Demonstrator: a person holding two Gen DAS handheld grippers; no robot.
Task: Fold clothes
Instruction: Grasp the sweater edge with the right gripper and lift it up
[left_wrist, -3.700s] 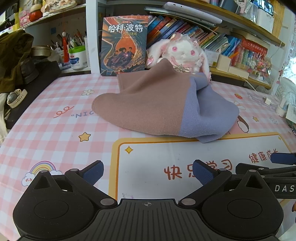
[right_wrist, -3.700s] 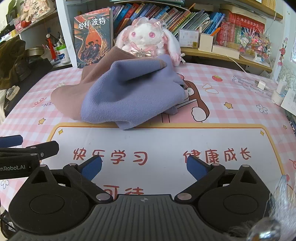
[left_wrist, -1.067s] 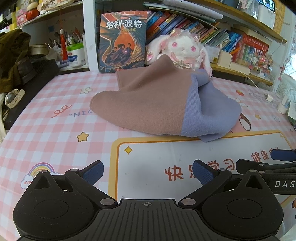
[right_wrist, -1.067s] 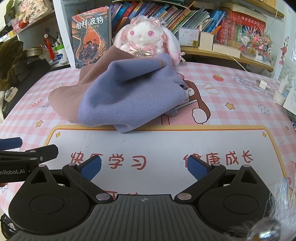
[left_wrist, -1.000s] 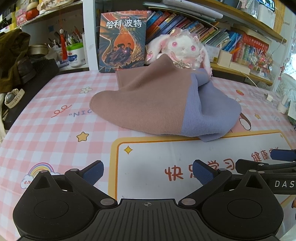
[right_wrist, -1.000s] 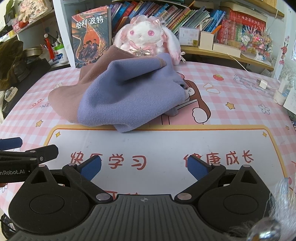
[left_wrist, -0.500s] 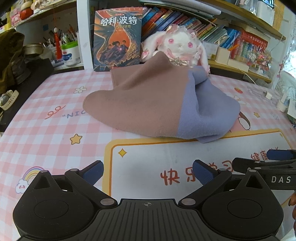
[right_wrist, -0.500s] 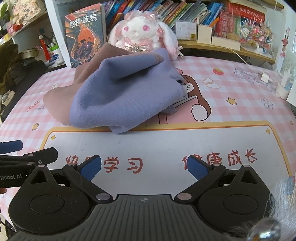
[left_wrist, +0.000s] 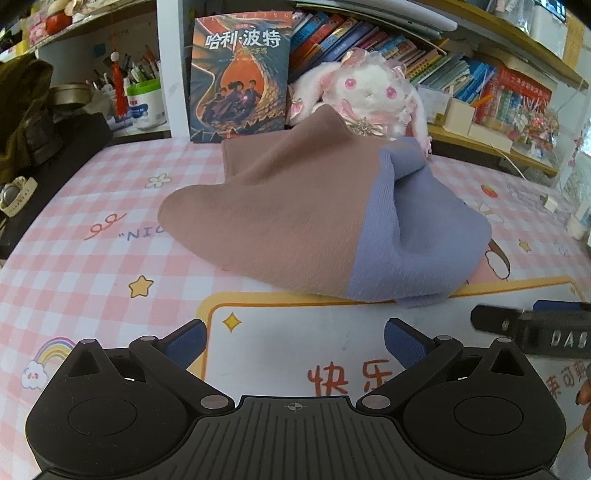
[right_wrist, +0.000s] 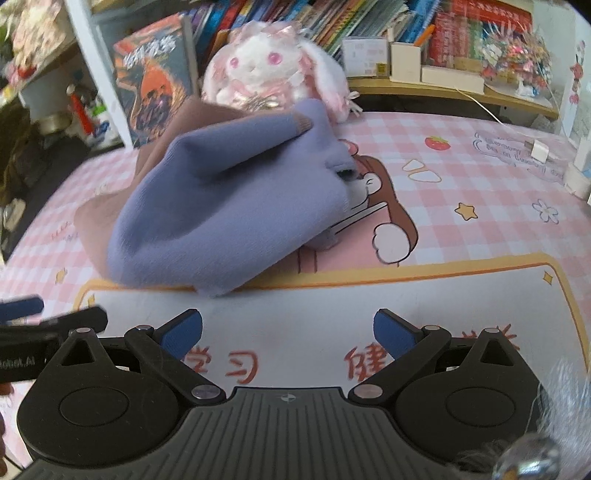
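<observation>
A crumpled garment, brown on one half and lavender on the other (left_wrist: 317, 221) (right_wrist: 229, 206), lies heaped on the pink checked table mat (left_wrist: 74, 206) (right_wrist: 480, 177). Its far edge leans against a white plush rabbit (left_wrist: 365, 92) (right_wrist: 266, 70). My left gripper (left_wrist: 295, 336) hovers open over the mat's white panel, short of the cloth's near hem. My right gripper (right_wrist: 288, 328) is open too, just short of the lavender hem, with nothing between its fingers. The right gripper's arm (left_wrist: 532, 325) shows at the left view's right edge.
A shelf of books (left_wrist: 369, 40) runs behind the table, with a large illustrated book (left_wrist: 240, 77) standing upright and a pen cup (left_wrist: 144, 103) left of it. A dark bag and a watch (left_wrist: 14, 195) sit at the far left. A white charger (right_wrist: 539, 151) lies at the right.
Both grippers have moved forward toward the garment, so it looms larger; the right view has swung and blurred. The cloth itself has not moved, and both jaws stay open.
</observation>
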